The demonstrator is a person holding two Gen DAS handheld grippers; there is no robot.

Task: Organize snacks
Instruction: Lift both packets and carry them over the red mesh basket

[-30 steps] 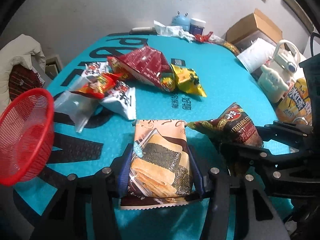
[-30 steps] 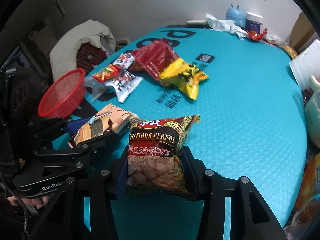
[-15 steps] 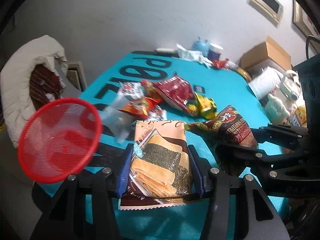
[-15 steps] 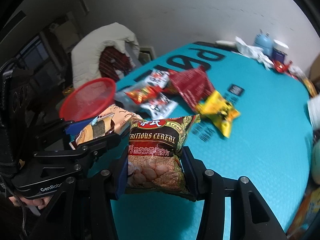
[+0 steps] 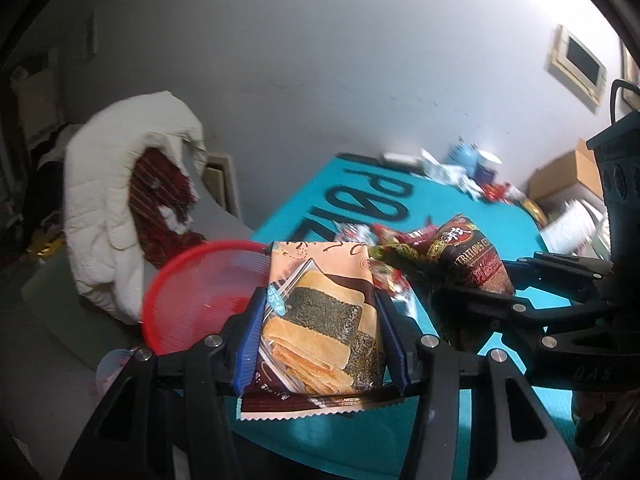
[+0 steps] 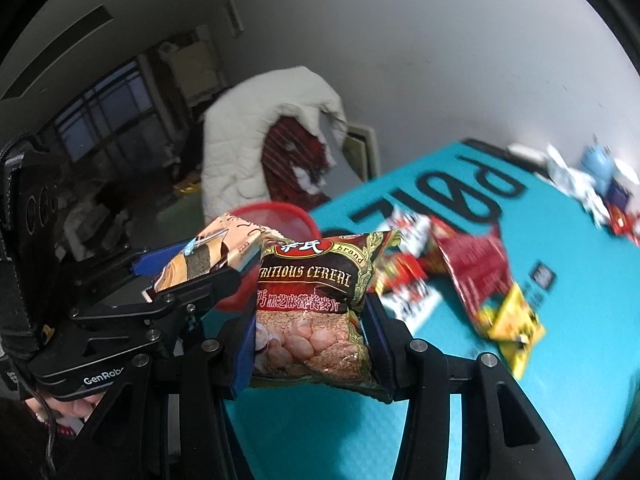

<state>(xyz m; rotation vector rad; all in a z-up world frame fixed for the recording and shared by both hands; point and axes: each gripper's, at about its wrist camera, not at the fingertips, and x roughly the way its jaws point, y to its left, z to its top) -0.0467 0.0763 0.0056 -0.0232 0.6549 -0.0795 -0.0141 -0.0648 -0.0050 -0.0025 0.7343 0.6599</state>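
Snacks ride in both claws: the left claw (image 5: 320, 344) grips a seaweed cracker pack (image 5: 318, 320), the right claw (image 6: 310, 332) a cereal bag (image 6: 316, 300). The red basket (image 5: 192, 292) sits left of centre, just beyond the left claw, the nearer one.

Glossy foil seaweed-roll packet (image 5: 320, 316), glossy cereal bag (image 6: 316, 308); red plastic mesh basket (image 5: 192, 292); matt dimpled teal mat (image 6: 480, 420).
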